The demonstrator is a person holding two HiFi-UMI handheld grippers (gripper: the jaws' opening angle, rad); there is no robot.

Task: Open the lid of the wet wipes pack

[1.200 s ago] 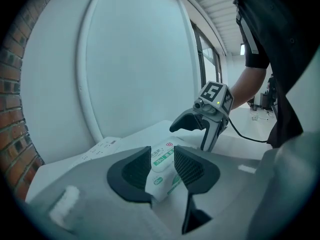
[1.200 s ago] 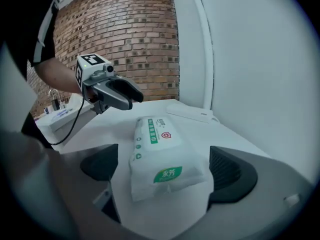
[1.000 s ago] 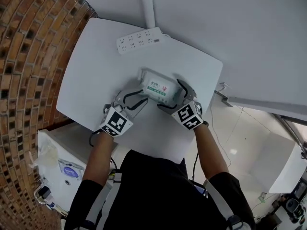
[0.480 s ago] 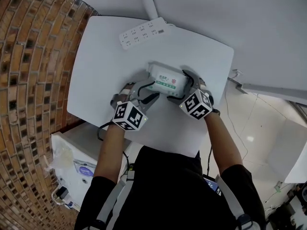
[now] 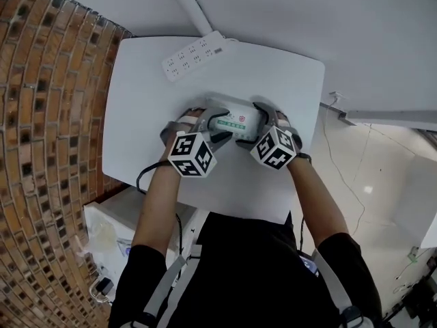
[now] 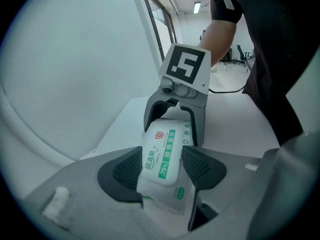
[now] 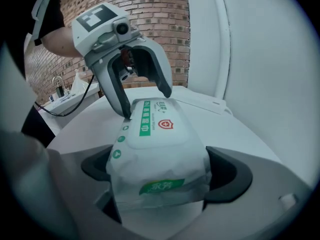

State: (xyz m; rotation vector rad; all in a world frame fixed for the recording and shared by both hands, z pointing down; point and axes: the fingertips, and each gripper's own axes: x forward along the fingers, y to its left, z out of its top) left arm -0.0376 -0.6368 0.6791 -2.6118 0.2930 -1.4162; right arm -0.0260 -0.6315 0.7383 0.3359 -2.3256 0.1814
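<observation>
Bracing the pack (image 5: 232, 121) on the surface (image 5: 150, 115), flat and label up, with the right claw (image 7: 162, 173) clamped across one end; straddling the other end with the left claw (image 6: 162, 170), just spread wide and squeezing nothing; leaving the lid (image 7: 157, 126) flat and shut on top. Judged an early step, past steadying and short of lifting. Next, probably calls for bringing one left fingertip under the lid's free edge and prying upward, keeping the right grip firm; likely to drag the soft pack along if hooked too low.
</observation>
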